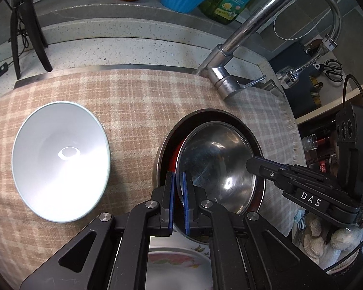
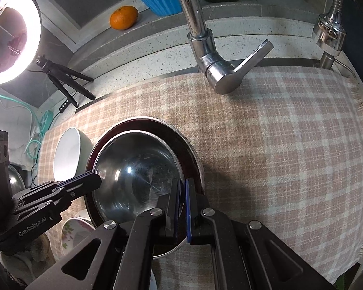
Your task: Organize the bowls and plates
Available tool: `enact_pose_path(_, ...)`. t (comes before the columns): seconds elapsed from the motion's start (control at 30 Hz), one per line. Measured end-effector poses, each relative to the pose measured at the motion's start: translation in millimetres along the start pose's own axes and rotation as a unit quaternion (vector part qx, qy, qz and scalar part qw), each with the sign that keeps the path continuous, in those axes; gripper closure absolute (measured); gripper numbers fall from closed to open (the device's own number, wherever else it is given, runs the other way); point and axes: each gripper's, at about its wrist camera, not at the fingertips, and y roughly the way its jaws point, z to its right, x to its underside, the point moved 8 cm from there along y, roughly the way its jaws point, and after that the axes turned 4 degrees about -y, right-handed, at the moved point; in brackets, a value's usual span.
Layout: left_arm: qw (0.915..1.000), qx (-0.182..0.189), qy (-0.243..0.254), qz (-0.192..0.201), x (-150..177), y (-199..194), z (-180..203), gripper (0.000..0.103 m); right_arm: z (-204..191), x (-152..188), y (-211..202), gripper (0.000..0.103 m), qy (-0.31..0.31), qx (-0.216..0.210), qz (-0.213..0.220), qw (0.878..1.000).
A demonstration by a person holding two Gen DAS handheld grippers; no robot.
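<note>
left gripper point(image 1: 177, 181): black linkage, blue pads, silver screws | right gripper point(image 2: 182, 188): same, white "DAS" lettering

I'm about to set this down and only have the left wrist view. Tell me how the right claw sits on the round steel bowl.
Observer: The right claw is shut on the round steel bowl, with one pad inside the rim and one outside.
Operator: Report the cloth to the right of the bowl.
Observer: The pink checked cloth carries no dishes from there to its fringed edge.
Operator: Say what tops the small black tripod.
Observer: A round ring light, switched on, at the far left.
</note>
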Motion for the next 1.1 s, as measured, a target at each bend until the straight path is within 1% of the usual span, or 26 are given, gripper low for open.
enact_pose_path(0.17,1.0,-0.003,0.004,0.001,-1,0,1,0.098,0,-1,0,0.099,-0.003,0.002,0.0,1.0)
enact_pose_path(0.27,1.0,-0.003,0.008,0.001,0,1,2,0.098,-2,-1,1,0.096,-0.007,0.003,-0.004,1.0)
enact_pose_path(0.37,1.0,-0.001,0.008,-0.004,0,2,1,0.098,-3,-1,2,0.096,-0.014,0.009,-0.003,1.0)
enact_pose_path(0.43,0.9999,-0.002,0.01,-0.007,0,2,0,0.095,-5,-1,2,0.096,-0.017,0.012,-0.002,1.0)
enact_pose_path(0.57,0.9999,-0.002,0.015,-0.005,0,0,1,0.093,-5,-3,-1,0.096,-0.019,0.017,0.005,1.0)
enact_pose_path(0.83,0.9999,0.006,0.015,0.007,-2,-14,1,0.092,-3,-6,-15,0.093,-0.013,0.012,0.023,1.0)
enact_pose_path(1.1,0.9995,0.018,0.011,0.024,-5,-38,-4,0.092,-11,-9,-35,0.092,-0.013,0.006,0.048,0.999)
